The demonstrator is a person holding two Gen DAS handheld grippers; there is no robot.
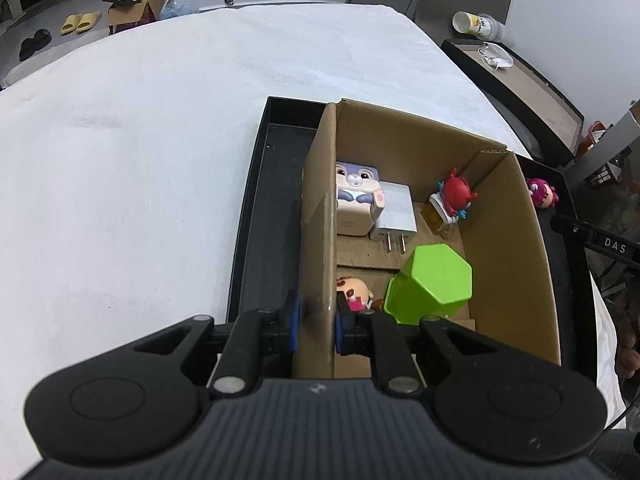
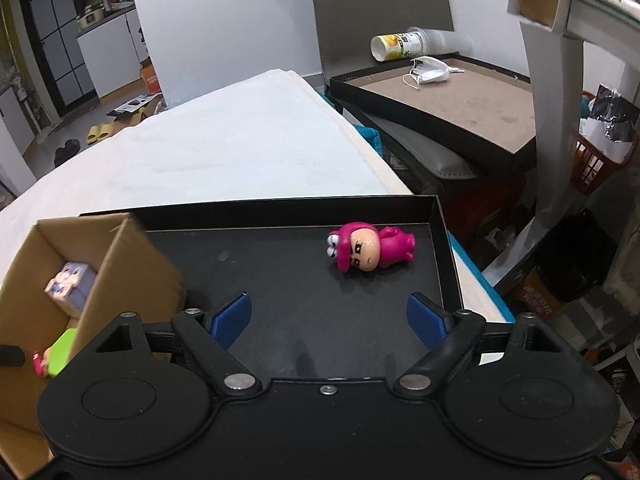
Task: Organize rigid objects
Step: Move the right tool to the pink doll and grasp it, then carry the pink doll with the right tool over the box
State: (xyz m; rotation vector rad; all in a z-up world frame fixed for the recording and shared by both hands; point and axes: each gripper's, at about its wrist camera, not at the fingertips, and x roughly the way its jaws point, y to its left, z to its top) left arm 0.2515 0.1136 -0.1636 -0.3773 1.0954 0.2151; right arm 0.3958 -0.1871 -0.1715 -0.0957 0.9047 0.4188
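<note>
My left gripper (image 1: 316,320) clamps the cardboard box (image 1: 504,216) wall, most toys already inside, while my right gripper (image 2: 328,320), fingers apart, faces the last pink figurine (image 2: 370,250) lying on the black tray (image 2: 440,216).

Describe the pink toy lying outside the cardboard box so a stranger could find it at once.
Start at the black tray on the white table, then look right of the cardboard box. The pink figure lies on its side on the bare tray floor, alone; every other toy sits inside the box.
</note>
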